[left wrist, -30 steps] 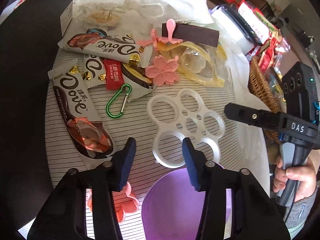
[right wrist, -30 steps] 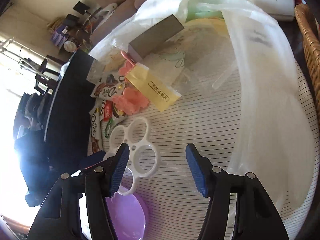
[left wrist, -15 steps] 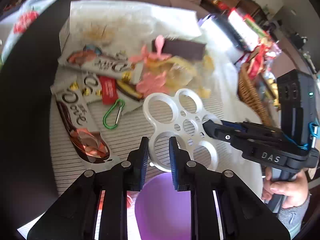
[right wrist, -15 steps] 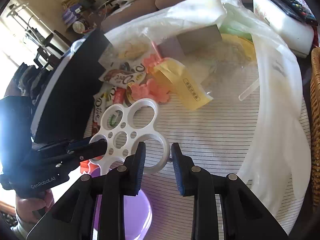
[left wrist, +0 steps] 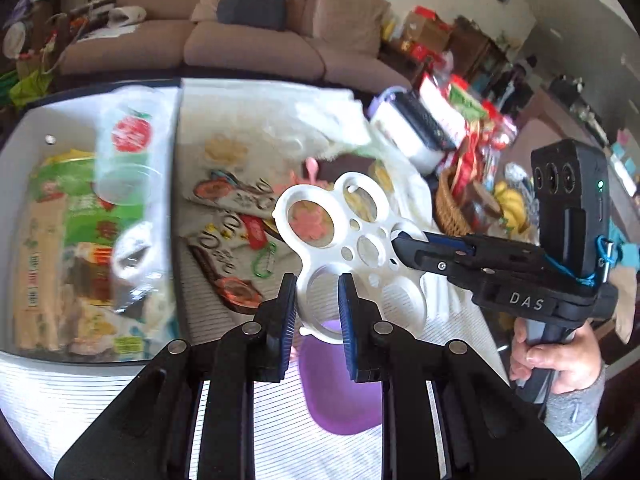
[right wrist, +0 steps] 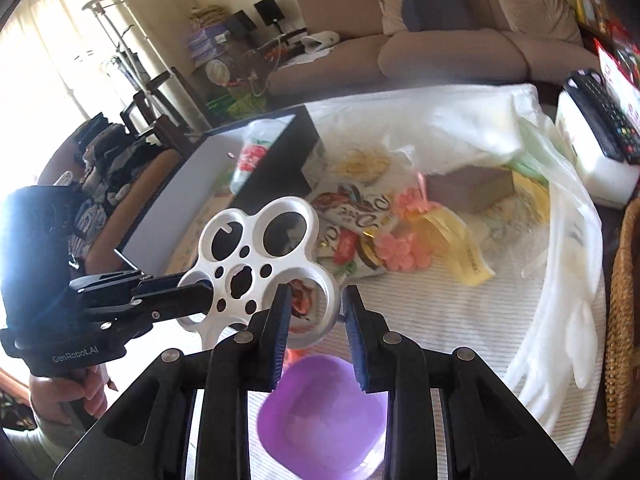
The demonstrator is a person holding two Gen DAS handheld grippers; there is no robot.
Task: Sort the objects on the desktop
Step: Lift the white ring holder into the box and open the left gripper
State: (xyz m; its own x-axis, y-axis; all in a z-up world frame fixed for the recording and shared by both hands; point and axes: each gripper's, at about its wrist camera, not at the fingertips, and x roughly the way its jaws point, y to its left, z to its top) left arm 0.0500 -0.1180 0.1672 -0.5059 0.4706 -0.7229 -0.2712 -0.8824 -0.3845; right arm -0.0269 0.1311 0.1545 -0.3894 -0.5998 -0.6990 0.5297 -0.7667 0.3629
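**White ring holder gripped from two sides above the worktop**

Both grippers are grasping the white ring holder (left wrist: 352, 248) and holding it in the air over the striped worktop (right wrist: 460, 320). The left gripper (left wrist: 318, 312) is pinching the rim of one large ring between its blue-padded fingers (left wrist: 346, 316). The right gripper (right wrist: 314, 324) is clamping another ring's rim in the same way, coming in from the opposite side. A purple bowl (right wrist: 320, 408) is sitting directly beneath the holder, near the worktop's near edge. Chocolate wrappers (left wrist: 236, 204), a green carabiner (left wrist: 266, 260) and pink flower shapes (right wrist: 400, 252) are lying toward the middle. A dark-walled box (left wrist: 80, 216) full of packets is standing at the left edge, a wicker basket (right wrist: 624, 320) at the right.
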